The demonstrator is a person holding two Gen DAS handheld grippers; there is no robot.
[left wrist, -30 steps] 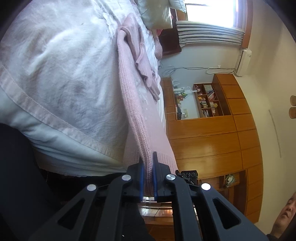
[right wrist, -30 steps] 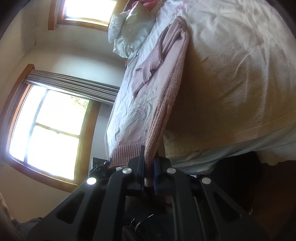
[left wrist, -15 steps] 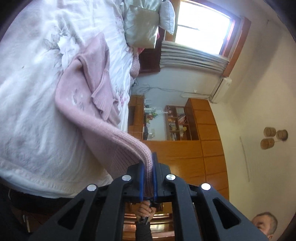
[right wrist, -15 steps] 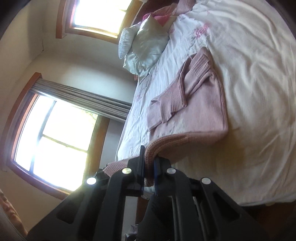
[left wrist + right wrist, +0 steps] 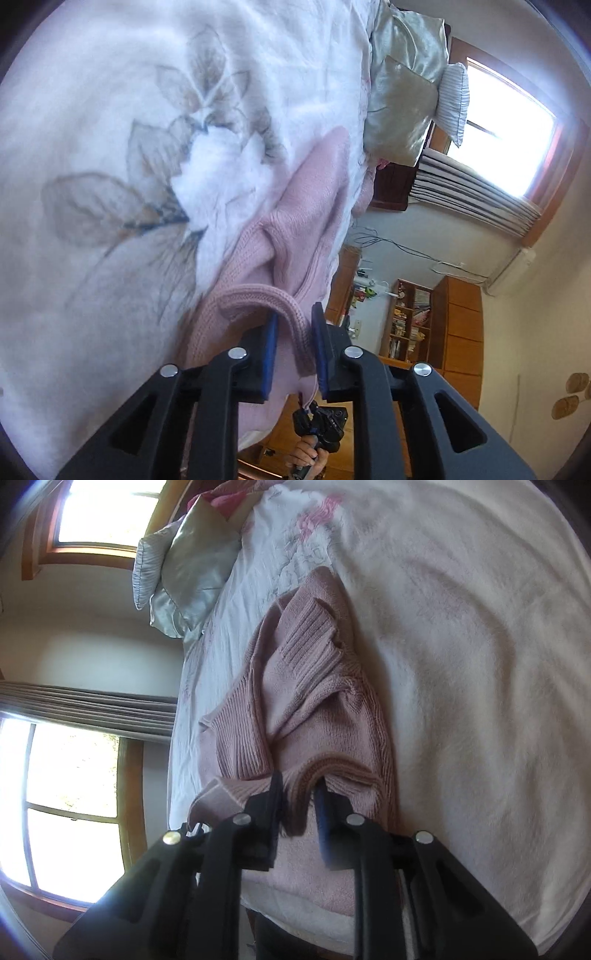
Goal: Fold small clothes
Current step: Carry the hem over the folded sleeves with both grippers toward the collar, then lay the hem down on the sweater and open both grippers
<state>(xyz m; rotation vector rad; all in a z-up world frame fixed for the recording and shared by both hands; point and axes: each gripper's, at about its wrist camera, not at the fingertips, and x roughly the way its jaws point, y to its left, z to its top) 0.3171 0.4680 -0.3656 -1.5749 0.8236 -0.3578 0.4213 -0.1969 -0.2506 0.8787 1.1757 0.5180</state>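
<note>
Pink knit sweater (image 5: 310,221) is lying on the bedspread (image 5: 110,110) near the foot of the bed, its ribbed hem doubled up over the body. Left gripper (image 5: 293,350) is standing with jaws parted, the hem passing loosely between them. Right gripper (image 5: 299,812) is likewise standing spread around its hem corner, not clamping it. Judged step: releasing the bottom-to-top fold. Next move calls for withdrawing both grippers without dragging the hem, then regripping for the following fold.
</note>
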